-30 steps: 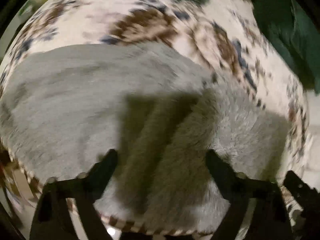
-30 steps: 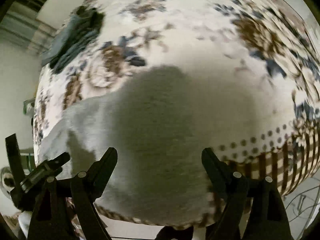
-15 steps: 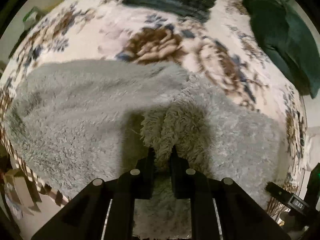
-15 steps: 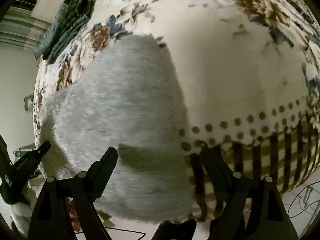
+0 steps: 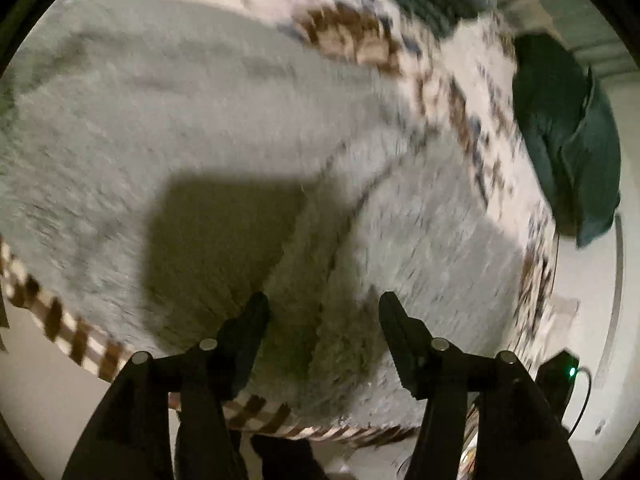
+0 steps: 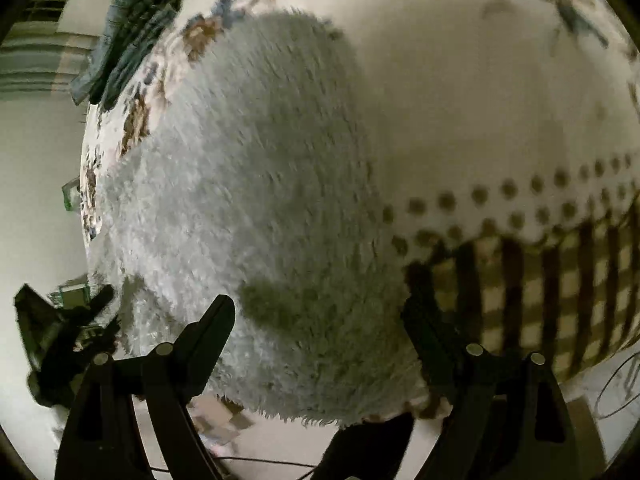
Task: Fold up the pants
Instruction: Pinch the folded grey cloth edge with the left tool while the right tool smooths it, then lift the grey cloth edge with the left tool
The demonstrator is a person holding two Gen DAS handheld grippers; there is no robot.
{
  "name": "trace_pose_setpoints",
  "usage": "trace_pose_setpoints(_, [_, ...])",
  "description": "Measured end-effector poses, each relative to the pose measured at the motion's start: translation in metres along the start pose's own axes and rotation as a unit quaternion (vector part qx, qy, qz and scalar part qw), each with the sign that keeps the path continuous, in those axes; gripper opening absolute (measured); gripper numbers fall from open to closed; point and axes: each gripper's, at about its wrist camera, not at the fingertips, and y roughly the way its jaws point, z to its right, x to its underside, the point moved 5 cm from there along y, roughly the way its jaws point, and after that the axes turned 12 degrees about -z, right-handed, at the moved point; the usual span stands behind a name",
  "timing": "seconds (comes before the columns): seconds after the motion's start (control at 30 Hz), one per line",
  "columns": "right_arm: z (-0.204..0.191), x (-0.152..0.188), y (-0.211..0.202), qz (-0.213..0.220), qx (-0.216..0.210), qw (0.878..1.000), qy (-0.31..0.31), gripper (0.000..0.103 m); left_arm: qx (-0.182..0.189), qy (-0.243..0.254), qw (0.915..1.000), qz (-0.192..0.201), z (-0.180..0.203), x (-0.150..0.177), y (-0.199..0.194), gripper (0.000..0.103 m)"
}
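Observation:
The fluffy grey pants (image 5: 208,128) lie spread on a floral bedspread (image 5: 452,92). In the left wrist view a raised fold of the fabric (image 5: 304,280) runs up between the legs. My left gripper (image 5: 320,316) is open and empty just above that fold near the bed's front edge. In the right wrist view the pants (image 6: 256,184) fill the left and middle. My right gripper (image 6: 320,320) is open and empty above the pants' near edge. The left gripper shows at the far left of the right wrist view (image 6: 68,320).
A dark green garment (image 5: 568,140) lies at the bed's right edge. A pile of dark blue-grey clothes (image 6: 128,32) lies at the far side. The bedspread's checked border (image 6: 560,300) hangs over the front edge, with floor and cables below.
My left gripper was shut on the fold of grey fabric half a second ago; it has opened and let go. Both views have shifted; the right gripper stays open.

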Motion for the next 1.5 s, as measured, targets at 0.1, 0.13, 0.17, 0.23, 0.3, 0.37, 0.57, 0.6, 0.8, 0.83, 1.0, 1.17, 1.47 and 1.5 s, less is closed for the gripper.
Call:
trace_pose_setpoints(0.1, [0.004, 0.001, 0.013, -0.017, -0.019, 1.0, 0.01, 0.085, -0.04, 0.023, 0.9989, 0.008, 0.001, 0.005, 0.012, 0.031])
trace_pose_setpoints(0.13, [0.005, 0.001, 0.013, -0.011, -0.023, 1.0, 0.013, 0.076, -0.049, 0.03, 0.9983, 0.006, 0.0, 0.007, 0.011, 0.018])
trace_pose_setpoints(0.17, [0.007, 0.001, 0.011, -0.004, -0.014, 1.0, 0.016, 0.051, -0.052, 0.035, 0.998, 0.008, -0.001, 0.008, 0.01, 0.019])
trace_pose_setpoints(0.23, [0.01, -0.001, 0.006, 0.007, 0.006, 1.0, 0.015, 0.042, -0.055, 0.041, 0.9976, 0.009, -0.006, 0.013, 0.008, 0.019])
trace_pose_setpoints(0.3, [0.013, -0.003, 0.006, 0.012, 0.025, 0.999, 0.014, 0.042, -0.051, 0.035, 0.9981, -0.001, -0.013, 0.016, 0.014, 0.021])
trace_pose_setpoints(0.37, [0.012, -0.004, 0.008, 0.004, 0.033, 0.999, 0.016, 0.042, -0.053, 0.033, 0.998, 0.004, -0.013, 0.016, 0.012, 0.022])
trace_pose_setpoints(0.57, [-0.021, 0.004, -0.012, 0.027, 0.104, 0.994, -0.027, 0.08, -0.046, 0.029, 0.9954, 0.079, -0.002, 0.015, -0.031, 0.081])
trace_pose_setpoints(0.6, [-0.029, 0.005, -0.017, 0.036, 0.11, 0.993, -0.032, 0.084, -0.037, 0.022, 0.9945, 0.095, -0.005, 0.014, -0.042, 0.093])
trace_pose_setpoints(0.8, [-0.067, 0.008, -0.03, 0.057, 0.124, 0.989, -0.049, 0.087, 0.026, -0.118, 0.9702, 0.21, -0.102, 0.005, -0.123, 0.097])
trace_pose_setpoints(0.83, [-0.072, 0.006, -0.031, 0.056, 0.128, 0.989, -0.051, 0.087, 0.033, -0.156, 0.9618, 0.223, -0.13, 0.002, -0.13, 0.097])
trace_pose_setpoints(1.0, [-0.089, -0.001, -0.017, 0.047, 0.143, 0.987, -0.056, 0.087, 0.076, -0.294, 0.9251, 0.227, -0.246, -0.025, -0.12, 0.097])
trace_pose_setpoints(1.17, [-0.101, -0.009, 0.005, 0.04, 0.154, 0.986, -0.055, 0.087, 0.058, -0.314, 0.9168, 0.24, -0.278, -0.066, -0.113, 0.09])
trace_pose_setpoints(1.47, [-0.116, -0.015, 0.02, 0.062, 0.253, 0.962, -0.081, 0.098, -0.02, -0.197, 0.9301, 0.309, -0.224, -0.071, -0.15, 0.016])
trace_pose_setpoints(1.5, [-0.118, -0.015, 0.019, 0.07, 0.278, 0.954, -0.087, 0.101, -0.023, -0.184, 0.929, 0.321, -0.212, -0.064, -0.159, 0.016])
